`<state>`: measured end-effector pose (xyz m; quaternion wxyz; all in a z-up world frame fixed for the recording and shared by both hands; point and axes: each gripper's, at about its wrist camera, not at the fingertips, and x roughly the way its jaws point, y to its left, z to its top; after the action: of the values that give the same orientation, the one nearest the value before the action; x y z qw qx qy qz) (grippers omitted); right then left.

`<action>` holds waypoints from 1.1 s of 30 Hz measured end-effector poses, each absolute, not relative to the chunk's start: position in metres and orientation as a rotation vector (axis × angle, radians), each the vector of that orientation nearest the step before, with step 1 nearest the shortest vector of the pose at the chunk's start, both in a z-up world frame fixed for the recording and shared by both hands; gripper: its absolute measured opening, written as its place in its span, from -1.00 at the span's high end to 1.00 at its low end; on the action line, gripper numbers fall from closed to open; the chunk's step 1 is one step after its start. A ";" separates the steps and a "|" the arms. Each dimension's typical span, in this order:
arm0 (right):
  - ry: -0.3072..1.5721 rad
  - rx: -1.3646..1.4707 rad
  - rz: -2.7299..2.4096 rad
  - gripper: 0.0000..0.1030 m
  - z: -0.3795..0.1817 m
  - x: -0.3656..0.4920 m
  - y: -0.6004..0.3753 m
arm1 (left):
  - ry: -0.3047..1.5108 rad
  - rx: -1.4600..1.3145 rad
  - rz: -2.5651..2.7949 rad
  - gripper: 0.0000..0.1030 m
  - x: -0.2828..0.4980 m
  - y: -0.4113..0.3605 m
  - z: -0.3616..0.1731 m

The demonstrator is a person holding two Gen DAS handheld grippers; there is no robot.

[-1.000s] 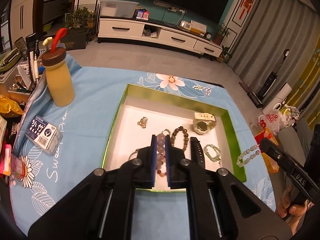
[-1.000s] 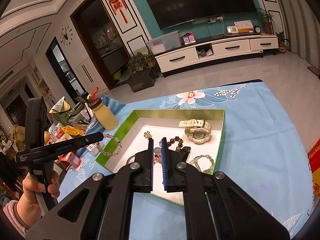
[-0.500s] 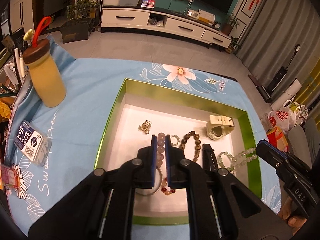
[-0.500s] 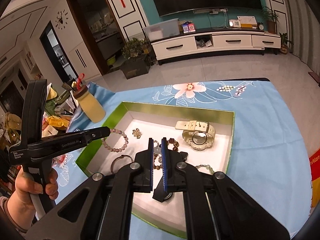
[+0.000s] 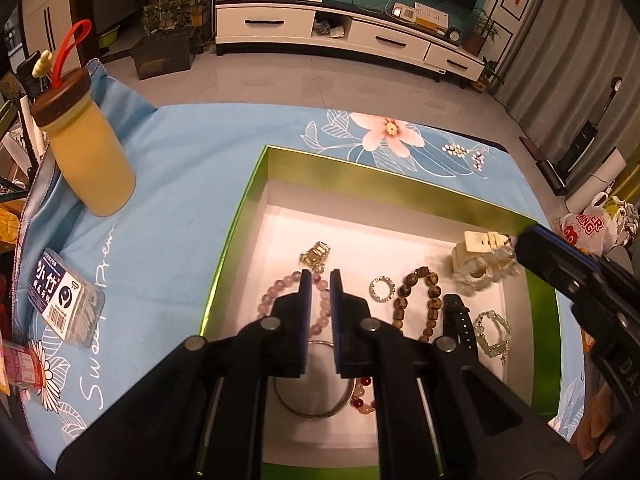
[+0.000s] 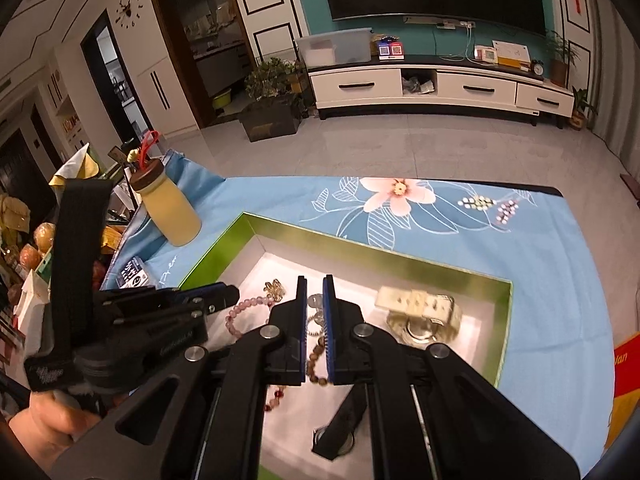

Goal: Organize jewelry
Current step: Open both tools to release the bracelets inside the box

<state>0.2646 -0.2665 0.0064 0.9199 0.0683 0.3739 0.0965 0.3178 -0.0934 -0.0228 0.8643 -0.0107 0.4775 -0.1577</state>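
Observation:
A green-rimmed box [image 5: 360,168] with a white floor sits on the blue floral cloth. My left gripper [image 5: 321,274] is low inside it, shut on a pink bead bracelet [image 5: 276,292] whose loop rests on the floor. My right gripper [image 6: 315,280] is shut on a pale clear-green bead bracelet [image 5: 500,258]. That bracelet hangs blurred over the cream watch [image 5: 476,246] at the box's right side. The right gripper [image 5: 524,240] enters the left wrist view from the right. Also in the box lie a brown bead bracelet [image 5: 416,300], a ring [image 5: 380,290], a gold brooch [image 5: 316,254] and a silver bangle [image 5: 312,400].
A yellow bottle [image 5: 92,160] with a brown lid stands on the cloth left of the box. A clear plastic case [image 5: 64,304] lies nearer. A black watch strap [image 5: 460,320] and another pale green bracelet [image 5: 492,332] lie in the box. Bags crowd the table's right side.
Both grippers moved forward and lower into the box. The pink bracelet came down onto the floor. The right gripper carried the pale bracelet from outside the right rim to above the watch.

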 end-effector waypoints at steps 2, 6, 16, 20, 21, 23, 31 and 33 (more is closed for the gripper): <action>0.773 0.133 0.198 0.87 0.006 0.271 -0.263 | 0.987 -0.020 -0.334 0.64 0.315 -0.092 -0.020; 0.791 0.130 0.191 0.86 0.001 0.285 -0.258 | 0.964 -0.016 -0.340 0.28 0.309 -0.090 -0.013; 0.851 0.172 0.098 0.81 -0.018 0.319 -0.264 | 0.936 -0.014 -0.357 -0.04 0.296 -0.085 -0.002; 0.848 0.215 0.048 0.66 -0.021 0.317 -0.285 | 0.926 -0.008 -0.368 -0.15 0.291 -0.086 0.002; 0.842 0.221 0.046 0.65 -0.019 0.315 -0.289 | 0.922 -0.004 -0.371 -0.17 0.290 -0.086 0.003; 0.827 0.229 0.047 0.65 -0.015 0.309 -0.297 | 0.918 0.003 -0.374 -0.18 0.287 -0.089 0.004; 0.792 0.190 0.067 0.54 0.003 0.273 -0.302 | 0.921 0.027 -0.374 -0.34 0.278 -0.094 0.006; 0.796 0.173 0.064 0.41 0.008 0.258 -0.302 | 0.927 0.030 -0.372 -0.43 0.277 -0.095 0.007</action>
<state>0.2578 -0.3024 0.0077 0.9176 0.0841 0.3872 0.0309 0.2768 -0.0947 0.0069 0.8778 0.0145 0.4443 -0.1784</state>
